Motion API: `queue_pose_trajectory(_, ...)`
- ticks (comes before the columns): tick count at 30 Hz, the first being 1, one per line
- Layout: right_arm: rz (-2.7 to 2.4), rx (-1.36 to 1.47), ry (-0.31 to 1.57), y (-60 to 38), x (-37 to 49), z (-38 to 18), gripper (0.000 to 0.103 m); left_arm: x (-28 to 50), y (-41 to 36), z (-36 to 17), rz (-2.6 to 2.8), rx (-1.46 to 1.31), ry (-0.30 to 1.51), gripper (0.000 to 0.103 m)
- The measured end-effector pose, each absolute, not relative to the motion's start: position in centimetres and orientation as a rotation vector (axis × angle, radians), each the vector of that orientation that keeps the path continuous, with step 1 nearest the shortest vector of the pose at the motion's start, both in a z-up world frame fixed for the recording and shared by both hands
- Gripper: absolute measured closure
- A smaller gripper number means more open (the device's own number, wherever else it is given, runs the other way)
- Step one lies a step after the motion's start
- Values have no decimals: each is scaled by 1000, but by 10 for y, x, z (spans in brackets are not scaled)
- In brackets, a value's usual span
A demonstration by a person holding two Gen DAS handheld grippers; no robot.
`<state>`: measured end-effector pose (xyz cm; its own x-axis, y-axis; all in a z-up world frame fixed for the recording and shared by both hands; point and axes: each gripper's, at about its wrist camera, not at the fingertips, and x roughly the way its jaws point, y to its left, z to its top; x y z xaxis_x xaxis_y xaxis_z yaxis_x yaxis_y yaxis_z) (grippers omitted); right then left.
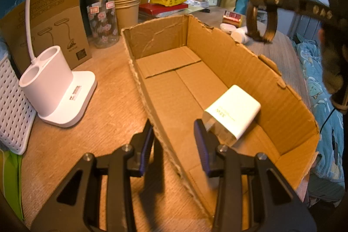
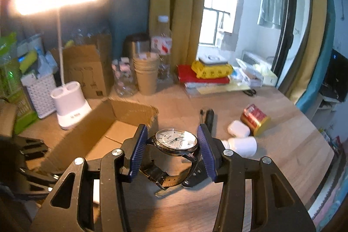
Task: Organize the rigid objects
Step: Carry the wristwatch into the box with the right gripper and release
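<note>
Cardboard box (image 2: 95, 123) beside held watch (image 2: 176, 140)

The box (image 1: 228, 71) was plain brown cardboard, the charger (image 1: 233, 111) white. The watch (image 2: 176, 141) had a white dial and dark strap. The lamp (image 1: 56, 88) was white, the pads (image 2: 139, 153) ribbed blue.

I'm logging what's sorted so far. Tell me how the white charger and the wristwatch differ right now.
The white charger lies inside the cardboard box; the wristwatch is outside it, above the table.
The charger rests free, beside the open left gripper; the watch is clamped in the right gripper, jaws shut on its case.
The charger is a plain white block; the watch has a round dial and dark strap.
Both are small rigid items.
</note>
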<state>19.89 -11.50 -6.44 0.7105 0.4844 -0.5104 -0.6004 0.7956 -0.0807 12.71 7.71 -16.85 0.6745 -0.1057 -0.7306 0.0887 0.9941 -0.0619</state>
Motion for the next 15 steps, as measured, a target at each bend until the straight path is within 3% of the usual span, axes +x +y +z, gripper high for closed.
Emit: queue_pose_trajectory(15, 765, -274, 483, -66, 168, -53, 53, 128, 78, -168, -110, -24, 824, 64)
